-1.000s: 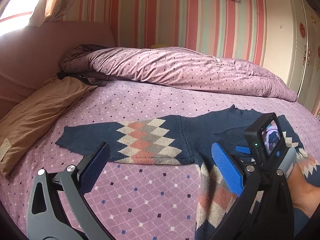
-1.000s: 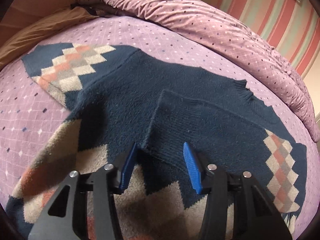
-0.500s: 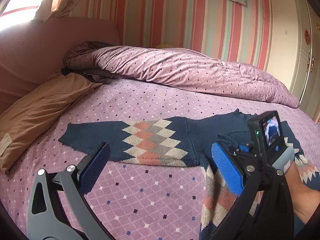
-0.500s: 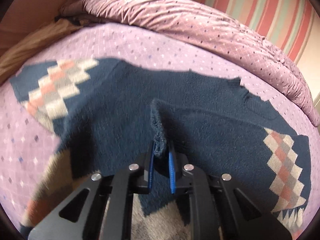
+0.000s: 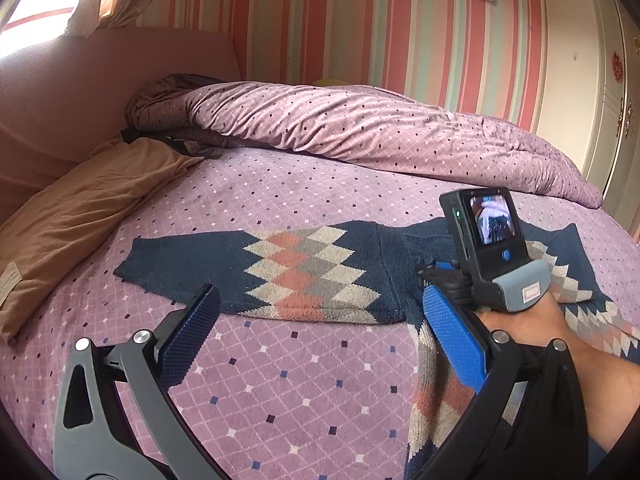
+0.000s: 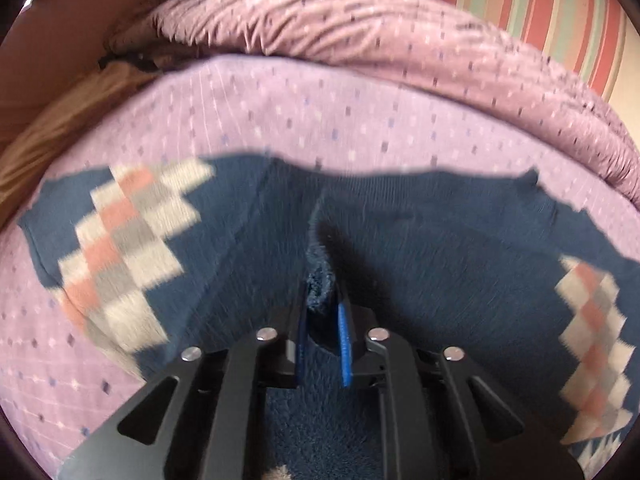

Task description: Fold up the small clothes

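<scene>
A small navy sweater (image 5: pixel 304 272) with cream, pink and grey diamonds lies spread on the purple bed, one sleeve stretched to the left. It fills the right wrist view (image 6: pixel 224 248). My right gripper (image 6: pixel 323 304) is shut on a navy folded edge of the sweater (image 6: pixel 320 276) and lifts it slightly; this gripper also shows in the left wrist view (image 5: pixel 436 276). My left gripper (image 5: pixel 320 332) is open and empty, hovering over the bedsheet just in front of the sleeve.
A bunched purple duvet (image 5: pixel 360 128) lies across the back of the bed. A tan pillow (image 5: pixel 76 216) sits at the left by the pink headboard (image 5: pixel 80 88). A white wardrobe (image 5: pixel 600 80) stands at the right.
My right gripper closed on the folded sweater edge and has lifted and pulled it forward. My left gripper stayed open and drifted slightly left and back.
</scene>
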The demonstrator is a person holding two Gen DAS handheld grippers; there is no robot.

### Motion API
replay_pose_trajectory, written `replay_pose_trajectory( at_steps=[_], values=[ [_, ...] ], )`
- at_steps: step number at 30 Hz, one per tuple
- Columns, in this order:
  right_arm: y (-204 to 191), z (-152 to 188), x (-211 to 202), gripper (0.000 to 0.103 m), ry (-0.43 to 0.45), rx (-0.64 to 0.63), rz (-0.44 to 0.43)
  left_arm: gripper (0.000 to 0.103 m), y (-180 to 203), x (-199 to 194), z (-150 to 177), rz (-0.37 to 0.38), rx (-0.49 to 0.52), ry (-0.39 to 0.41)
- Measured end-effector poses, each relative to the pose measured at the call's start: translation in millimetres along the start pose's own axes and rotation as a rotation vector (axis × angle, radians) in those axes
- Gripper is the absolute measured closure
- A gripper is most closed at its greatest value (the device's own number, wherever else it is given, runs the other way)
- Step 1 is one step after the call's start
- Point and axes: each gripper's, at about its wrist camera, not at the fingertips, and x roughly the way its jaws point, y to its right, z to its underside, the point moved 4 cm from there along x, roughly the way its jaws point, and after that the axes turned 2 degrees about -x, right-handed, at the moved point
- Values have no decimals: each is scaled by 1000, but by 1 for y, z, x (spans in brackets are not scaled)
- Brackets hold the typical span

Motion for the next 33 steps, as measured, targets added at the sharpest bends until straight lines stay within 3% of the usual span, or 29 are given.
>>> replay_pose_trajectory(
  at_steps=[1, 2, 3, 4, 8, 11, 14, 16, 19, 21, 24, 27, 31, 33],
  values=[
    [-1, 3, -1, 64, 10, -5, -9, 3, 0, 0, 0, -2, 1, 0],
    [-1, 5, -5, 30, 22, -11, -18, 3, 0, 0, 1, -2, 0, 1],
    [0, 6, -9, 17, 33, -13, -26, 3, 0, 1, 1, -2, -1, -1],
    [4, 8, -19, 11, 66, -17, -34, 3, 1, 1, 1, -2, -2, -2],
    [44, 13, -59, 11, 141, -27, -23, 3, 9, 2, 5, 6, 10, -10],
    [112, 22, -84, 11, 163, 16, 48, 3, 21, 1, 8, 7, 40, -5],
    [197, 40, -97, 11, 136, 94, 151, 3, 35, -3, 10, 12, 65, -2],
    [257, 55, -96, 11, 97, 189, 177, 3, 50, -7, 12, 28, 86, 0],
    [312, 69, -86, 11, 47, 296, 162, 3, 71, -11, 18, 46, 126, 2],
    [331, 76, -77, 11, 19, 324, 170, 3, 82, -12, 21, 49, 148, 3],
    [361, 93, -61, 11, -54, 299, 272, 3, 94, -15, 24, 62, 161, 8],
    [390, 114, -54, 3, -70, 369, 259, 3, 100, -17, 26, 67, 179, 15],
    [388, 111, -60, 3, -49, 322, 307, 3, 102, -17, 26, 69, 174, 16],
    [375, 105, -70, 3, -20, 230, 384, 3, 100, -16, 26, 70, 171, 10]
  ],
)
